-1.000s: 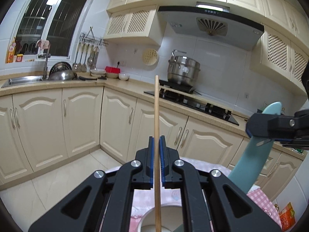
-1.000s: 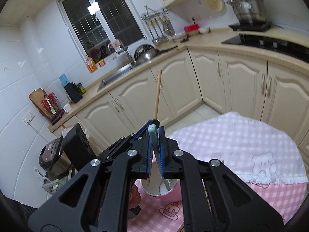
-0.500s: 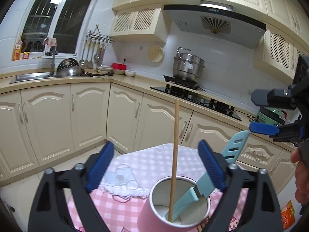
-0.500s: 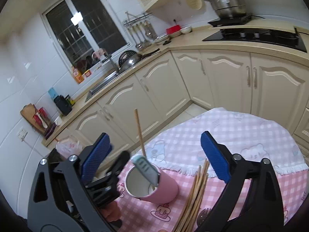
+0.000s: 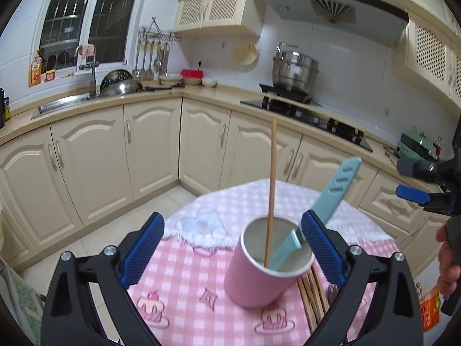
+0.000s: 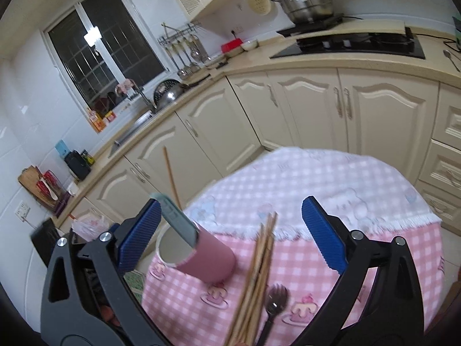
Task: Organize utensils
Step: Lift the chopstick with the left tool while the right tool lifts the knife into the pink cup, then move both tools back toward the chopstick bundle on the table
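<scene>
The left gripper (image 5: 232, 255) points slightly downward, its blue-padded fingers (image 5: 142, 249) still spreading and gripping nothing. The right gripper (image 6: 230, 238) is spread wide and bare too. A hand (image 5: 448, 262) shows at 3 o'clock in the left view.

Pink cup (image 6: 206, 262) beside chopsticks (image 6: 256, 271) on tablecloth (image 6: 374, 259).

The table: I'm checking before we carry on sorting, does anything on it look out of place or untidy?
Mostly tidy. The pink cup stands upright, holding one chopstick and a blue knife. A bundle of loose chopsticks and a dark fork lie on the tablecloth beside it, not yet sorted. Nothing spilled or damaged.
</scene>
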